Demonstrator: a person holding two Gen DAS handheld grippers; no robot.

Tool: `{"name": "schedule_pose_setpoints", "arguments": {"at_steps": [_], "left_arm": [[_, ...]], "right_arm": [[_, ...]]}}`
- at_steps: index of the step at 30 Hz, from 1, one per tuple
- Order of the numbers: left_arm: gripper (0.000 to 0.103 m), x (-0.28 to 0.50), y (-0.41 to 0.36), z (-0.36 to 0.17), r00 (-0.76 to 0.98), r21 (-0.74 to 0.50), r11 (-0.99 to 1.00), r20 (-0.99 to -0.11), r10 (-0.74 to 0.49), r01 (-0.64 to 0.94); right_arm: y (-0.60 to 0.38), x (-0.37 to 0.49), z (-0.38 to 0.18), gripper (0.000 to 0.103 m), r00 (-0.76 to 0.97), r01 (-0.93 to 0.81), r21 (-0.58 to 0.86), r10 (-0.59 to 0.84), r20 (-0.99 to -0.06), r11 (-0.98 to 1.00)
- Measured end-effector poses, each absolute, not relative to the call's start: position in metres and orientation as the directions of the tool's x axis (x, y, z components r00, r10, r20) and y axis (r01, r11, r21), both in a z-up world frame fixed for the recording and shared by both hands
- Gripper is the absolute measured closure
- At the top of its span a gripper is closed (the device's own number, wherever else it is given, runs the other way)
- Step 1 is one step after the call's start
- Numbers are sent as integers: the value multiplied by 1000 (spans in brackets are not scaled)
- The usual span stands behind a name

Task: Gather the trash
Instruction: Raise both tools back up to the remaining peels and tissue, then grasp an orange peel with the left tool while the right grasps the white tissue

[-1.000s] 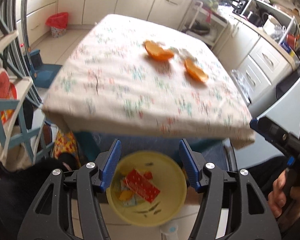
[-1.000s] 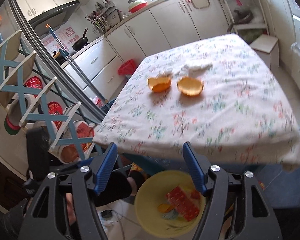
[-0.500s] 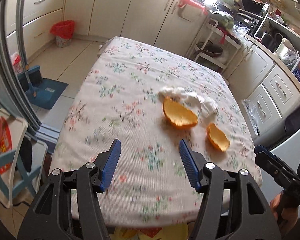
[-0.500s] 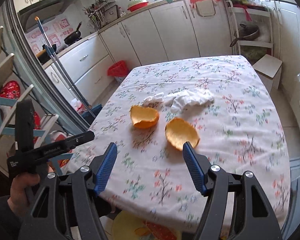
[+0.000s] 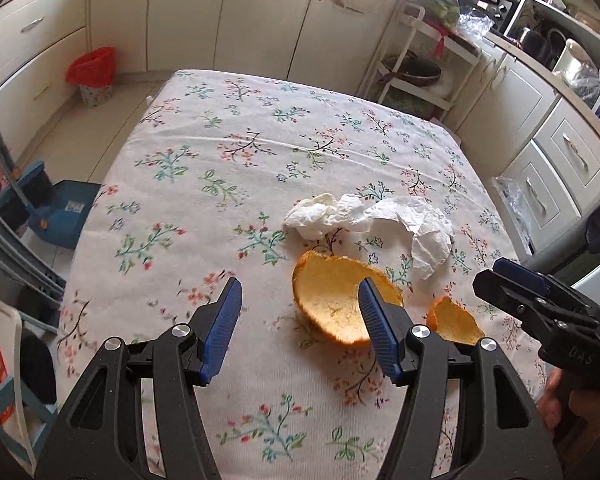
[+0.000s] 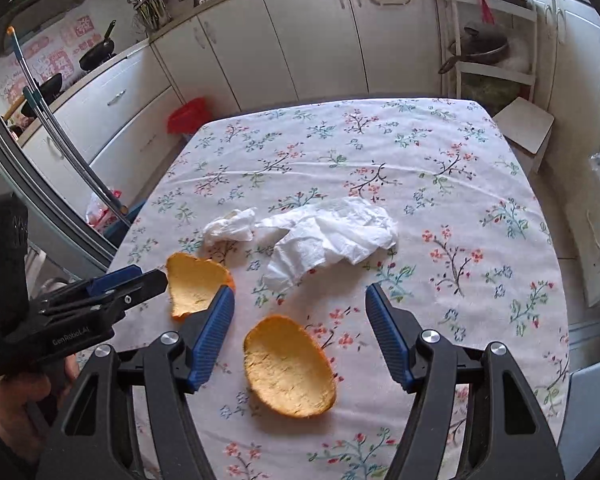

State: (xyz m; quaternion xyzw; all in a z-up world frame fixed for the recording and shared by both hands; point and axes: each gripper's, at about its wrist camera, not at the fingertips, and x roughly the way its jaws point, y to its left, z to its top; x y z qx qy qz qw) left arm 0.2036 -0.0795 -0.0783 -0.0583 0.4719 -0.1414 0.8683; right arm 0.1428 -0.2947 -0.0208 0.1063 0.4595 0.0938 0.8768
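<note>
On the floral tablecloth (image 5: 204, 168) covering the table, the trash is lying toward the near right part of the left wrist view. Going from left to right there: the left gripper (image 5: 300, 320) is hovering low over the cloth with its blue-padded jaws spread wide and nothing between them. Just past its right finger the larger orange peel (image 5: 328, 300) is sitting hollow side up (that finger is covering part of the peel's rim in this view). Behind the peel a small crumpled tissue (image 5: 312, 216) is lying on the cloth, touching or nearly touching a bigger crumpled tissue (image 5: 416, 224) to its right. Further right a smaller orange peel (image 5: 452, 320) is resting on the cloth, and beyond it the right gripper (image 5: 516, 284) is reaching in from the edge, held by a hand (image 5: 572, 412); from this side I cannot tell its opening.

In the right wrist view, again left to right: the left gripper (image 6: 136, 280) is coming in from the left, its tip near one orange peel (image 6: 192, 284). Both tissues are lying behind, the small one (image 6: 230, 230) beside the big one (image 6: 332, 236). The right gripper (image 6: 300, 320) is gaping wide, holding nothing, and the other orange peel (image 6: 288, 368) is lying hollow side up on the cloth between its fingers, closer to the camera than the fingertips. A red-lined bin (image 6: 186, 114) is standing on the floor beyond the table's far left corner.
</note>
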Motion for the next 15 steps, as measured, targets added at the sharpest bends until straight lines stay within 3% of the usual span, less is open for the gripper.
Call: {"name": "schedule_pose_setpoints", "arguments": {"at_steps": [9,15], "left_arm": [[46,225,-103,-94,471,-192,951,-834,-288,242],[74,229,-108,-101,430,-191,942,-852,-299,276]], "right_arm": [[-295,165,-27,37,553,-57,267,253,-794,962],[-293,185,-36,37,552,-52,221,213,-806,974]]}}
